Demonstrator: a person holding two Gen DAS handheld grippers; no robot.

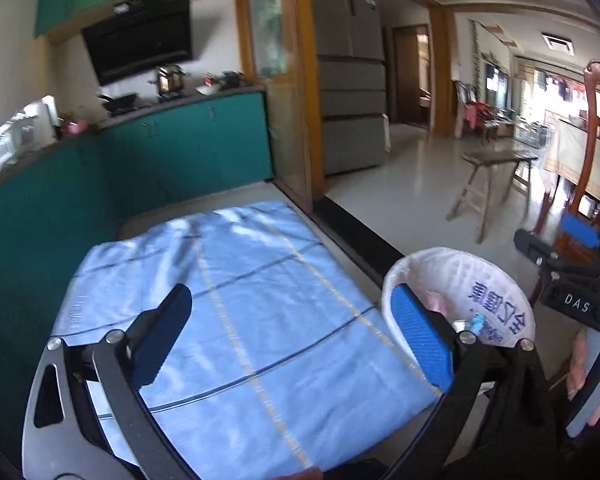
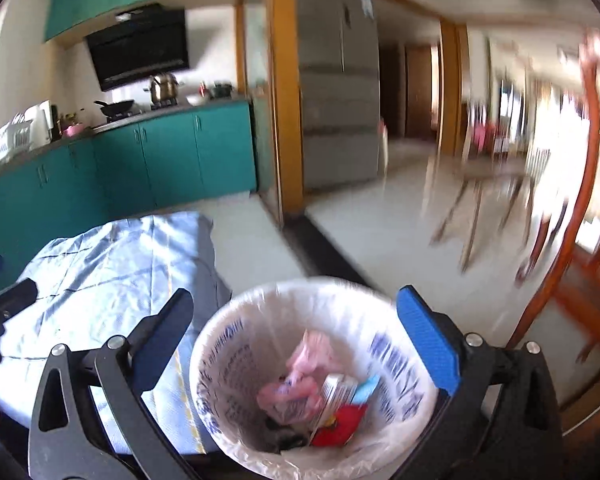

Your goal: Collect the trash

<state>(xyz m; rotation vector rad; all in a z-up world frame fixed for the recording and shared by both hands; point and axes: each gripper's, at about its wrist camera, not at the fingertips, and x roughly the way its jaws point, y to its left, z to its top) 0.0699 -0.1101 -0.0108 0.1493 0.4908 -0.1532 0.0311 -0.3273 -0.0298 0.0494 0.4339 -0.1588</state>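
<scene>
Teal kitchen cabinets (image 2: 172,152) line the far wall, with a grey fridge (image 2: 340,80) beyond. Left tool (image 1: 296,340) hangs wide open and empty over a blue cloth (image 1: 240,300) covering the worktop. Right tool (image 2: 300,344) is likewise wide open, holding nothing, directly above the white-lined trash bin (image 2: 220,360). Trash (image 2: 320,400), pink plastic and cartons, lies inside the bin, below the right tool.
</scene>
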